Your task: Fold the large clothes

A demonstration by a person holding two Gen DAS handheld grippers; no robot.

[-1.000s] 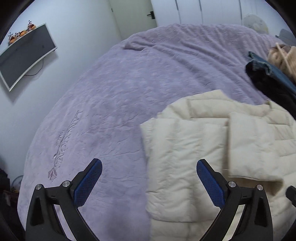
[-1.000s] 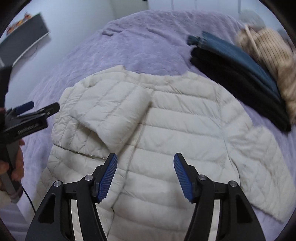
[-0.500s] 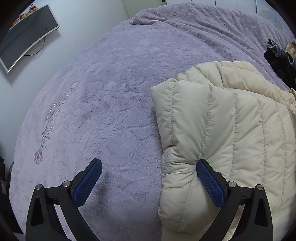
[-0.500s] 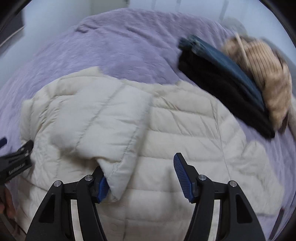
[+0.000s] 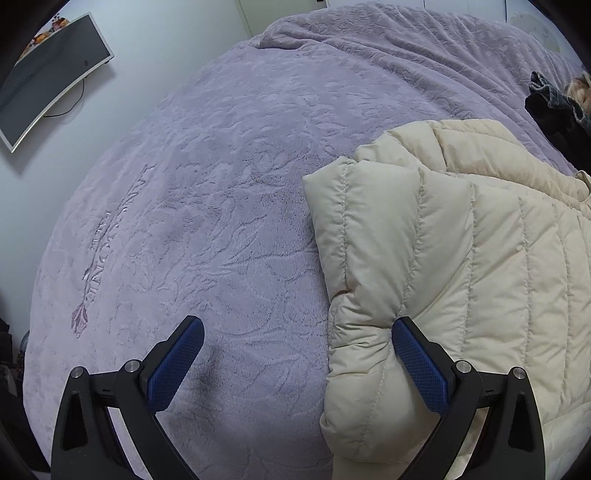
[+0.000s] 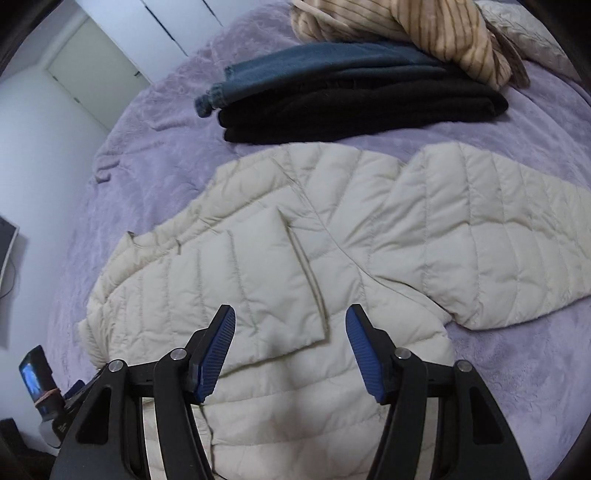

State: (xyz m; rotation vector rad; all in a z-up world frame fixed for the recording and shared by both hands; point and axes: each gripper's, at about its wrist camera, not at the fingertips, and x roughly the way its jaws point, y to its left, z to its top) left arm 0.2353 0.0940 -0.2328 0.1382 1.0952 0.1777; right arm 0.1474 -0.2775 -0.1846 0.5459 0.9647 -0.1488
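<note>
Nearest in the left wrist view, the left gripper (image 5: 297, 360) stands wide apart, its right blue pad pressed into the folded edge of the cream quilted puffer jacket (image 5: 443, 280) while the other pad hangs over bare lilac bedspread (image 5: 192, 206); it grasps nothing yet. In the right wrist view the right gripper (image 6: 290, 349) is likewise spread, hovering just above the cuff end of the sleeve (image 6: 251, 284) that lies folded across the jacket's body, with both pads clear of the fabric. The jacket (image 6: 332, 258) lies flat near the front of the bed, its other sleeve (image 6: 498, 236) splayed out to the side. To do this step well, it seems wise to bite deep enough to catch every puffy layer at the fold, both claws closing together, and lift evenly so the slippery shell does not slide and spring back. Beyond the jacket sits a pile of folded dark garments (image 6: 354, 99) with a striped tan garment (image 6: 424, 33) behind. No containers are in sight; a wall-mounted screen (image 5: 48, 77) hangs farthest off.
</note>
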